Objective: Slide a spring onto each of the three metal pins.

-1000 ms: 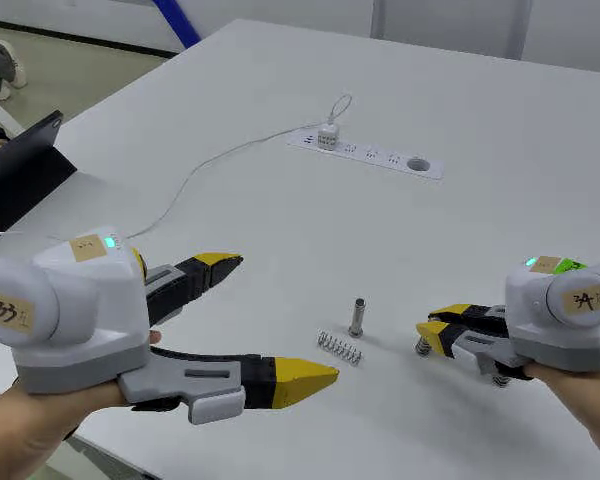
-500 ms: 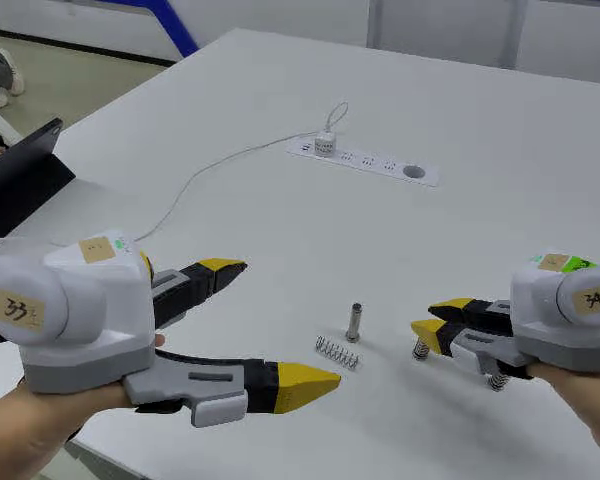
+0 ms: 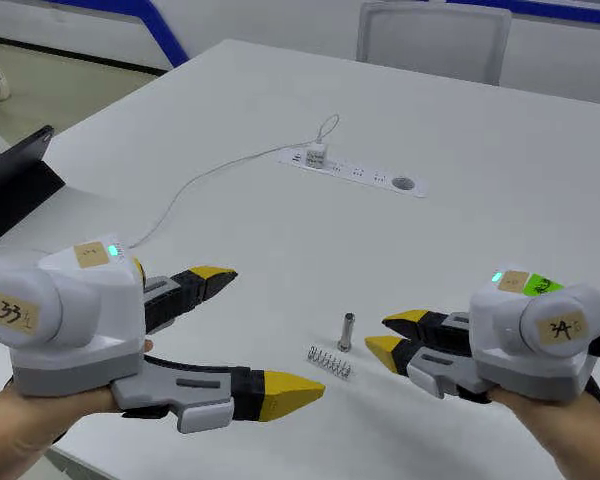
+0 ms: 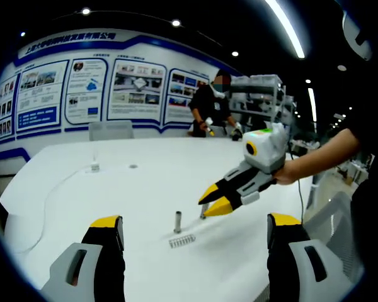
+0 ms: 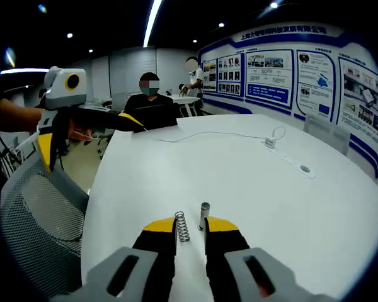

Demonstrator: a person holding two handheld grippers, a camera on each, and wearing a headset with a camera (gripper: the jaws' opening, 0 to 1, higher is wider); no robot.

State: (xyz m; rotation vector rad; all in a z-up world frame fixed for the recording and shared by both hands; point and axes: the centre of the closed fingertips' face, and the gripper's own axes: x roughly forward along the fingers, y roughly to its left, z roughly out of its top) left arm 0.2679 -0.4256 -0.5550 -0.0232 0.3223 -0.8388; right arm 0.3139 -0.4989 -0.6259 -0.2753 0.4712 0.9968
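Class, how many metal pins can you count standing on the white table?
1. The pin stands upright beside the loose spring, just ahead of the right gripper. More pins may be hidden behind that gripper.

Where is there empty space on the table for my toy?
Free: the wide white stretch of table between the power strip and the metal pin, and right of the strip. Crowded: the near edge, where left gripper, right gripper, pin and spring bunch together.
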